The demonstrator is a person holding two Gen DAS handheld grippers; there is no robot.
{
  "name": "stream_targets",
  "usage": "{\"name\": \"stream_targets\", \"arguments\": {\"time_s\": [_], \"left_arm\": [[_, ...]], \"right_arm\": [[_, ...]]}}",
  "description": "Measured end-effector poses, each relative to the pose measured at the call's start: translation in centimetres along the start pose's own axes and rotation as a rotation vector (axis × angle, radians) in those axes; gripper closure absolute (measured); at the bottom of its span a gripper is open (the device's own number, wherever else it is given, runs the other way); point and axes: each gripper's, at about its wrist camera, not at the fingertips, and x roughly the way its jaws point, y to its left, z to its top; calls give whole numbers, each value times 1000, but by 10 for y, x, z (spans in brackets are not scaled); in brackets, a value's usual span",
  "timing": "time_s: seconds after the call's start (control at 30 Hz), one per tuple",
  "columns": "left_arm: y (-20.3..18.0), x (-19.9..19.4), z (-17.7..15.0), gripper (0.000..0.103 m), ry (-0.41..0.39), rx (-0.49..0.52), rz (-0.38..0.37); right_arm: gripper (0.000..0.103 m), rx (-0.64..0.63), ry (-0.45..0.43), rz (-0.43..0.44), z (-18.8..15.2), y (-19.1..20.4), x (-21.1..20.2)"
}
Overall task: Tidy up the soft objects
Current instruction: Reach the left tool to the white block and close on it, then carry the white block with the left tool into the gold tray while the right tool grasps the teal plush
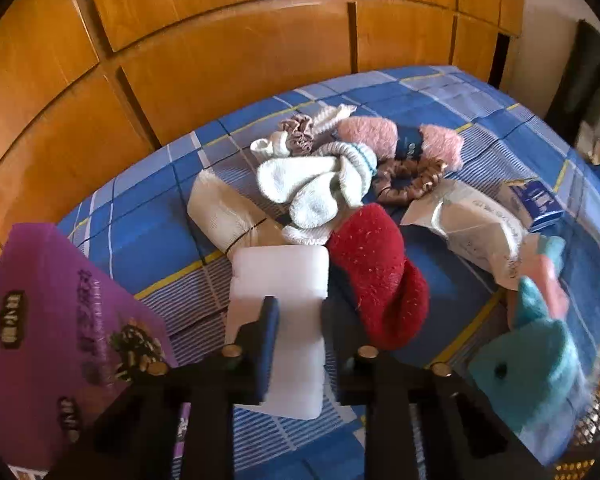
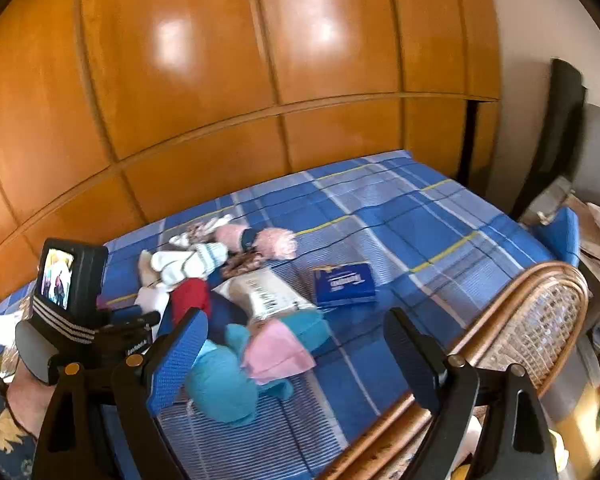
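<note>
Little looked sorted: socks (image 1: 320, 184), scrunchies (image 1: 404, 180) and a plush (image 2: 228, 376) lay jumbled on the bed (image 2: 380, 216). The left gripper (image 1: 300, 320) held a white sponge (image 1: 280, 280); the right gripper (image 2: 296, 356) hung wide and empty above the plush.

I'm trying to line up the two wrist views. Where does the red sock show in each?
Left wrist: red sock at centre, just right of the white block that the left tool is holding.
Right wrist: red sock at left of centre, small, beyond the right tool's left finger.
Shared landmark: the teal plush, right of the sock in both.
</note>
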Motion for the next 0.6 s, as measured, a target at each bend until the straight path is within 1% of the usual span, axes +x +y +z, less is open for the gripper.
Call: {"name": "stream_targets", "arguments": {"time_s": [0.07,0.13,0.17,0.2,0.3,0.33,0.47,0.6], "left_arm": [[2,-8,-1,90,-15,-13,-28],[7,-18,-2,92,-27,-44,-80],[9,-23,-2,92,-33,-61,-106],[14,-30,-5,93,-43,-89,-156],[19,-46,-10,93,-66,-104,-223],[19,-52,-12,93,-70,-108,-246],[16,-69,-15,93,-90,-107,-286],[10,-78,-8,93,-105,-82,-286]], "right_arm": [[12,-53,42,12,0,9,5],[16,-94,82,24,-3,15,10],[17,-99,99,32,-5,17,13],[17,-95,109,42,-7,16,14],[17,-83,121,47,-12,14,16],[19,-82,121,49,-12,14,16],[20,-71,139,62,-12,10,20],[20,-83,211,101,-13,15,31]]}}
